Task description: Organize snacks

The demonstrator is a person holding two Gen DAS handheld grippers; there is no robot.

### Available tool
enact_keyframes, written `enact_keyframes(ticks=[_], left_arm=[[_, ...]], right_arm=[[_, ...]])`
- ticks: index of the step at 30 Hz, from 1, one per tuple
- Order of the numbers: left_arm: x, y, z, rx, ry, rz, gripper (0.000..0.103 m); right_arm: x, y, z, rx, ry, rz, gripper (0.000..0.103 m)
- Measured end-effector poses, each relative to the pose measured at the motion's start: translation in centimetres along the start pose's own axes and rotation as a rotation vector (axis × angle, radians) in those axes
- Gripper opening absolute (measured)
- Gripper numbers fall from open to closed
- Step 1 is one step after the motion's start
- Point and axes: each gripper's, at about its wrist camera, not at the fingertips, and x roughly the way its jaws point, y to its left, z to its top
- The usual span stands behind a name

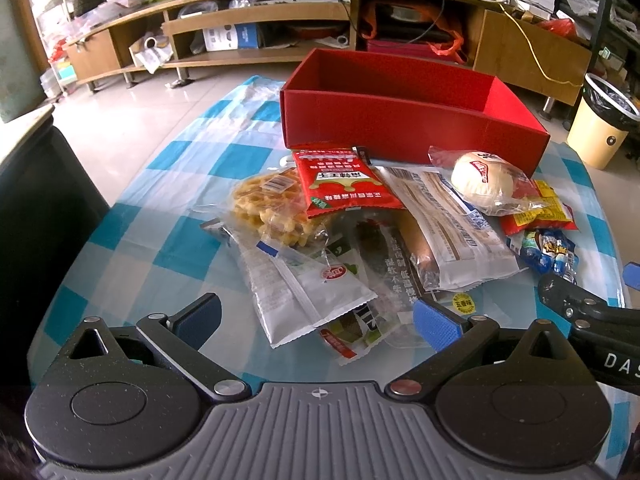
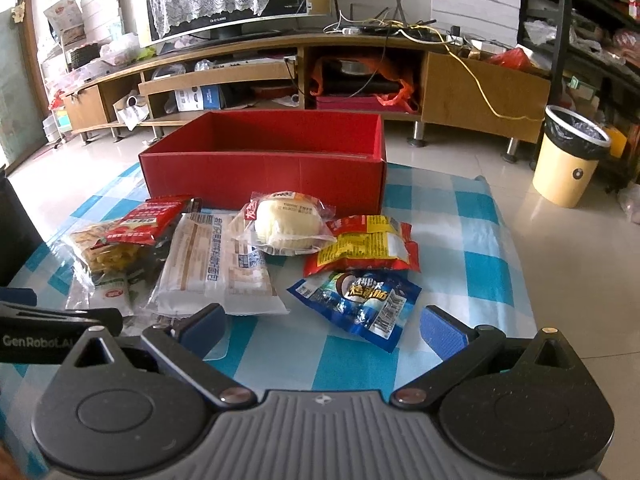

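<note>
An open red box [image 1: 400,128] [image 2: 264,176] stands at the far side of the checked table, with nothing showing inside it. In front of it lie several snack packs: a waffle bag [image 1: 264,208] [image 2: 100,250], a red sachet [image 1: 344,180] [image 2: 154,218], a long bread pack [image 1: 448,224] [image 2: 216,264], a round white bun [image 1: 484,182] [image 2: 286,226], a red-yellow pack [image 2: 366,246] and a blue candy bag [image 2: 360,300] [image 1: 548,250]. My left gripper [image 1: 316,322] is open over the near white packets [image 1: 316,292]. My right gripper [image 2: 322,328] is open just short of the blue bag.
The blue-and-white checked cloth [image 2: 476,248] covers the table, whose right edge drops to a tiled floor. A yellow bin [image 2: 568,160] stands on the floor at right. A wooden TV cabinet [image 2: 360,76] runs along the back. A dark chair [image 1: 40,208] is at the left.
</note>
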Motion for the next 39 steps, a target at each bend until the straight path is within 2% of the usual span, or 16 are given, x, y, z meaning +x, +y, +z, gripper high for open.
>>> enact_keyframes(ticks=[39], left_arm=[[0.15,-0.05,-0.16,0.001,0.011,-0.009,0.103]], right_arm=[[0.79,0.34,-0.18,-0.018,0.03,0.004,0.103]])
